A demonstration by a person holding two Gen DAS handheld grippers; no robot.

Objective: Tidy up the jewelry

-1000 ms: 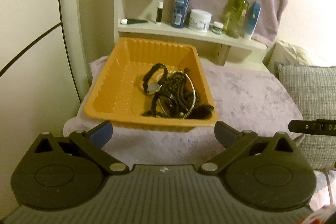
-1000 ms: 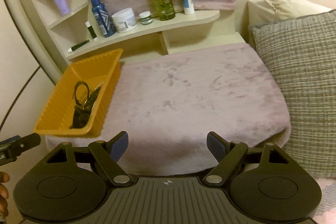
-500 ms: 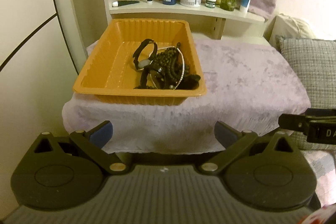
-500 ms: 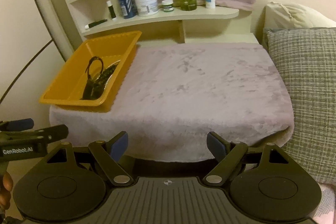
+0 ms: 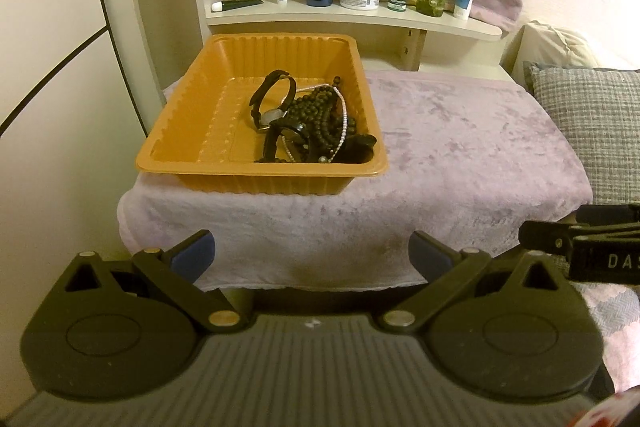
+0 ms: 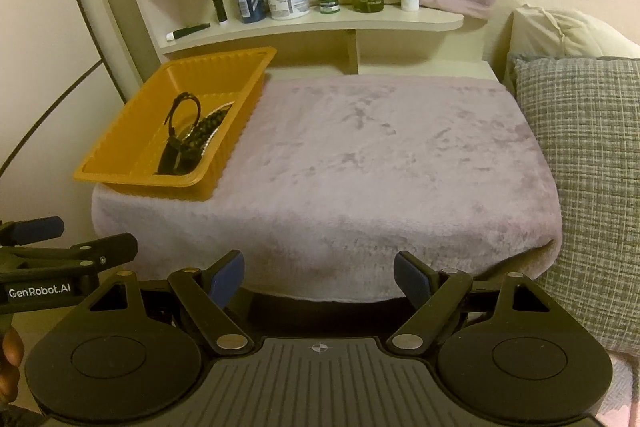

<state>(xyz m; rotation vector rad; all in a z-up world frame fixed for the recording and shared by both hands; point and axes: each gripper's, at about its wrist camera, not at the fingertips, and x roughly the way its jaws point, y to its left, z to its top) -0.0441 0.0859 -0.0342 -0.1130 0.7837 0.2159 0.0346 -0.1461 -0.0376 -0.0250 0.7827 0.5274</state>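
An orange plastic tray (image 5: pixel 192 131) sits on the left of a pink fleece-covered table (image 5: pixel 460 147). In it lies a tangle of jewelry (image 5: pixel 312 123): a black strap watch, dark bead strings and a thin pearl strand. The tray (image 6: pixel 120 147) and the jewelry (image 6: pixel 192 135) also show at the left of the right wrist view. My left gripper (image 5: pixel 311 251) is open and empty, held off the table's front edge, facing the tray. My right gripper (image 6: pixel 319 273) is open and empty, in front of the table's middle.
A cream shelf (image 6: pixel 320 23) behind the table holds bottles, jars and tubes. A grey woven cushion (image 6: pixel 592 187) stands at the right. A cream wall panel (image 5: pixel 60 67) is at the left. The bare fleece (image 6: pixel 380 155) spreads right of the tray.
Both grippers have pulled back from the table, so the tray looks smaller and the table's front edge has come into view. Both stay open and empty.
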